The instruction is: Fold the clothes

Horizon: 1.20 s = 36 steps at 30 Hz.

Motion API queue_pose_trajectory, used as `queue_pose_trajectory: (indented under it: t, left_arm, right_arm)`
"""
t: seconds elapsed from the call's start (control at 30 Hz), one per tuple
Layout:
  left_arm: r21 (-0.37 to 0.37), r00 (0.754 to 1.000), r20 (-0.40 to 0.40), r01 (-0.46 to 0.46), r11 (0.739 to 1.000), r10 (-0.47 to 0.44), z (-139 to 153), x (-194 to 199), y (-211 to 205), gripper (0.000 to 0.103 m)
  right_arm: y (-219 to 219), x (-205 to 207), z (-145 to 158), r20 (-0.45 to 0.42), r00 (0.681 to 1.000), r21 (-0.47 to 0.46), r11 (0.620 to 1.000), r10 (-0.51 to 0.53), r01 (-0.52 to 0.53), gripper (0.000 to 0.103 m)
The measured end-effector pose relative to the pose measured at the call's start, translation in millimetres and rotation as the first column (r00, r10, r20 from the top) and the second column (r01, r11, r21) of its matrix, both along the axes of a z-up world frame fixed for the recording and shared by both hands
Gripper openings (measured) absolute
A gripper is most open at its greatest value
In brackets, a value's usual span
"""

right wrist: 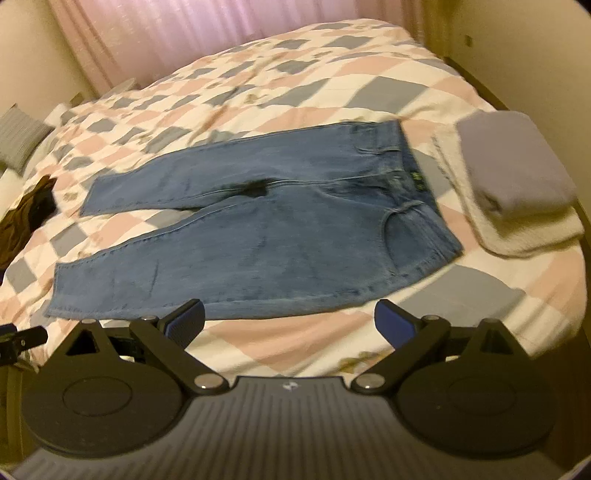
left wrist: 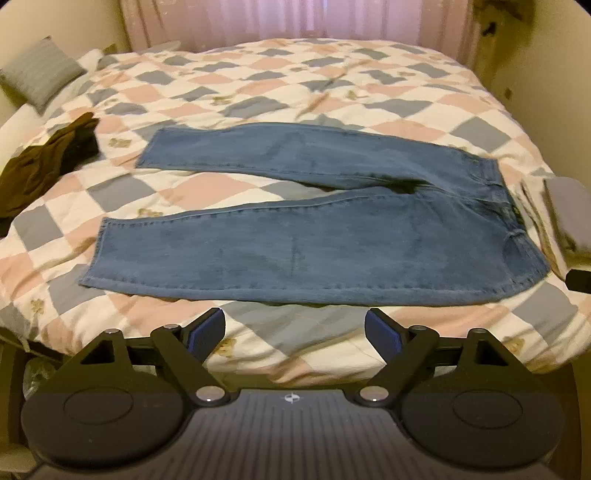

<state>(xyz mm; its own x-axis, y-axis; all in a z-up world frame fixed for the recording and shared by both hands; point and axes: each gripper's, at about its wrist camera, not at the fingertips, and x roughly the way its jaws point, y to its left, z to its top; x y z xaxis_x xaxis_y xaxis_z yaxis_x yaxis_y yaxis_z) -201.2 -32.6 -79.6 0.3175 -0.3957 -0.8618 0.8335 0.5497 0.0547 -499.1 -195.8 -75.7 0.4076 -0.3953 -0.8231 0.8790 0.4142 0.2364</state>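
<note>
A pair of blue jeans (left wrist: 314, 236) lies flat on the bed, legs spread apart toward the left and waistband at the right; it also shows in the right wrist view (right wrist: 266, 236). My left gripper (left wrist: 294, 332) is open and empty, just short of the near leg's lower edge. My right gripper (right wrist: 289, 322) is open and empty, just below the near leg's edge, toward the hip end. A folded grey garment (right wrist: 513, 166) lies on a folded cream one (right wrist: 524, 232) right of the waistband.
The bed has a checked pink, grey and white quilt (left wrist: 229, 88). A crumpled brown garment (left wrist: 44, 162) lies at the left edge, seen also in the right wrist view (right wrist: 26, 218). A grey pillow (left wrist: 40, 72) sits at the far left. Pink curtains (left wrist: 295, 18) hang behind.
</note>
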Motion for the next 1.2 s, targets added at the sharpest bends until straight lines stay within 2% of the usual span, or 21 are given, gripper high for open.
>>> queue_pose_trajectory:
  t: [0.27, 0.53, 0.63, 0.73, 0.87, 0.93, 1.03, 1.13, 1.17, 1.2]
  left_arm:
    - [0.015, 0.996, 0.015, -0.091, 0.996, 0.09, -0.8, 29.1, 11.4, 0.086]
    - [0.032, 0.991, 0.01, -0.133, 0.991, 0.132, -8.1, 64.3, 4.1, 0.086]
    - [0.04, 0.995, 0.012, -0.095, 0.995, 0.095, -16.2, 83.4, -14.5, 0.087]
    - [0.047, 1.0, -0.006, -0.019, 0.999, 0.019, -31.5, 110.2, -46.4, 0.09]
    - [0.028, 0.99, -0.082, 0.116, 0.993, -0.114, -59.3, 159.5, -115.7, 0.09]
    - [0.016, 0.976, -0.108, 0.193, 0.981, -0.19, -75.3, 185.5, -159.4, 0.09]
    - [0.008, 0.935, -0.057, 0.352, 0.936, -0.351, -98.6, 216.5, -232.6, 0.09]
    - [0.041, 0.861, 0.033, 0.507, 0.861, -0.508, -127.4, 247.6, -301.3, 0.088]
    - [0.059, 0.833, 0.055, 0.547, 0.835, -0.55, -137.1, 257.1, -321.5, 0.085]
    - [0.078, 0.803, 0.076, 0.586, 0.807, -0.591, -146.8, 266.7, -341.7, 0.077]
  right_arm:
    - [-6.3, 29.7, 0.7, -0.005, 0.997, 0.007, 0.997, 0.077, -0.077, 0.098]
    - [-25.6, 51.8, -10.9, -0.026, 0.996, 0.045, 0.995, 0.09, -0.089, 0.098]
    - [-42.4, 63.5, -24.9, -0.028, 0.995, 0.074, 0.993, 0.099, -0.097, 0.098]
    - [-68.4, 74.9, -43.4, -0.007, 0.995, 0.112, 0.989, 0.1, -0.098, 0.098]
    - [-121.6, 82.6, -63.8, 0.098, 0.993, 0.148, 0.986, 0.063, -0.078, 0.098]
    - [-155.7, 86.8, -75.0, 0.16, 0.986, 0.156, 0.985, 0.049, -0.074, 0.098]
    - [-214.9, 104.1, -96.8, 0.173, 0.983, 0.144, 0.985, 0.066, -0.092, 0.097]
    - [-270.9, 125.2, -114.3, 0.112, 0.985, 0.081, 0.987, 0.13, -0.139, 0.091]
    - [-290.2, 132.0, -119.9, 0.09, 0.984, 0.058, 0.985, 0.155, -0.16, 0.086]
    - [-309.5, 138.8, -125.4, 0.068, 0.981, 0.035, 0.983, 0.179, -0.182, 0.076]
